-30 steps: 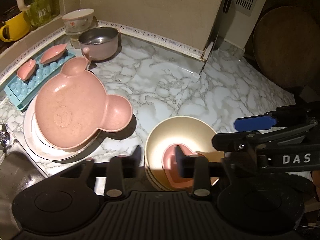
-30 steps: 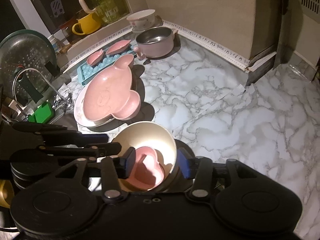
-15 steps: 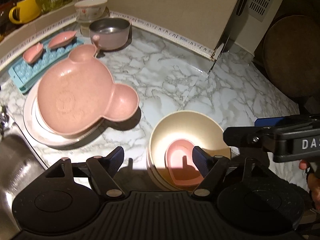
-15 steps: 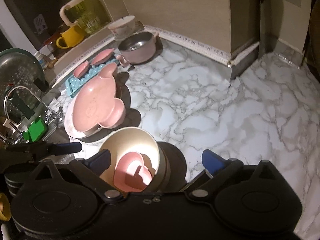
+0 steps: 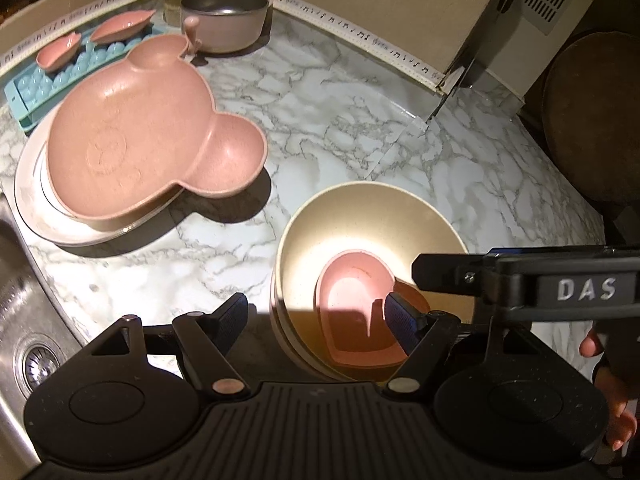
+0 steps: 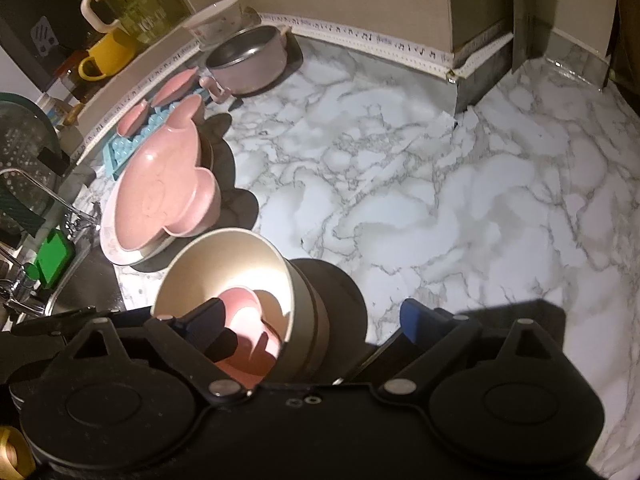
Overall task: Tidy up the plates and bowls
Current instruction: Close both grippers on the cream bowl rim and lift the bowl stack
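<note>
While both grippers hang over the marble counter (image 5: 360, 128), we note a stack of cream bowls (image 5: 360, 216) near its front edge, with a pink heart-shaped dish (image 5: 352, 300) lying inside the top bowl.

Left gripper (image 5: 316, 320): jaws spread wide, gripping nothing. Its left finger stands outside the bowl stack, over bare counter; its right finger reaches inside the top bowl, close to the heart dish, though we cannot tell if it touches. So the near wall of the stack sits between the two fingers, with no pad pressing on it.

Right gripper (image 6: 312, 320): jaws also wide and gripping nothing, and they have just been closing a little after a wide opening. Its left finger dips into the top bowl over the heart dish; its right finger stands clear of the stack on the counter side. The bowl wall lies between them, unpressed.

Behind the bowls, to the left, we record a pink bear-shaped plate (image 5: 136, 132) resting on a pale round plate (image 5: 36, 208). Further back lie a blue tray (image 5: 24, 92) carrying two small pink leaf dishes (image 5: 120, 26), and a grey metal-lined bowl (image 5: 224, 16) near the wall. A sink (image 5: 24, 320) borders the counter on the left. On the ledge stands a yellow mug (image 6: 108, 54).
</note>
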The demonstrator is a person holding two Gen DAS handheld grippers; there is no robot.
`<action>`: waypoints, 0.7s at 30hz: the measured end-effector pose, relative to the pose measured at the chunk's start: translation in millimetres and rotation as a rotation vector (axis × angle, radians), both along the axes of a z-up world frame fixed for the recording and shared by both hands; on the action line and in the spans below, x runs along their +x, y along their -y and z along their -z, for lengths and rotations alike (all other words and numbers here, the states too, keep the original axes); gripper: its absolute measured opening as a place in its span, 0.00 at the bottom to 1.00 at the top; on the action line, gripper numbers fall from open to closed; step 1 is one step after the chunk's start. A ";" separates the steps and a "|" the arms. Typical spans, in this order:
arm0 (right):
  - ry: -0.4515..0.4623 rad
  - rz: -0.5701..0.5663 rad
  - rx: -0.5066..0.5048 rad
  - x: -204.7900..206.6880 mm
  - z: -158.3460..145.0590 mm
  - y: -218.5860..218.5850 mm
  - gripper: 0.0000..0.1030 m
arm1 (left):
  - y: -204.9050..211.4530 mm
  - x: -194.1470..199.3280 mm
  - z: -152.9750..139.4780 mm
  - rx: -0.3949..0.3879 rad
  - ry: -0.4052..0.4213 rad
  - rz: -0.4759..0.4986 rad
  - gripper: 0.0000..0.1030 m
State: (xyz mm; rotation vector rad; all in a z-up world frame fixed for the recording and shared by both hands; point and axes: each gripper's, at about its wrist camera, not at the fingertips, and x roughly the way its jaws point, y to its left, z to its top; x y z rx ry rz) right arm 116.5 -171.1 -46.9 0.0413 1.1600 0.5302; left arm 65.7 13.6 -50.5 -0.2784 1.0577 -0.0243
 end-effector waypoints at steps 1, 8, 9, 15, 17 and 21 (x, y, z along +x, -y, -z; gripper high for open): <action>-0.004 -0.004 -0.007 -0.4 2.1 -1.4 0.84 | -0.5 0.2 2.5 -0.008 -0.006 -0.007 0.73; -0.027 -0.017 -0.018 -0.2 14.1 -8.4 0.72 | -4.1 1.3 15.2 -0.026 -0.034 -0.053 0.73; -0.030 -0.021 -0.019 0.3 15.3 -9.7 0.69 | -4.3 1.2 16.8 -0.031 -0.037 -0.055 0.72; -0.047 -0.044 -0.020 -0.4 20.7 -16.8 0.55 | -2.7 -0.2 22.1 -0.052 -0.042 -0.071 0.71; -0.048 -0.044 -0.018 -0.5 21.0 -18.2 0.54 | -3.3 -0.6 22.1 -0.065 -0.041 -0.079 0.68; -0.050 -0.049 -0.016 0.1 20.7 -19.9 0.52 | -2.3 -2.2 20.0 -0.087 -0.035 -0.082 0.59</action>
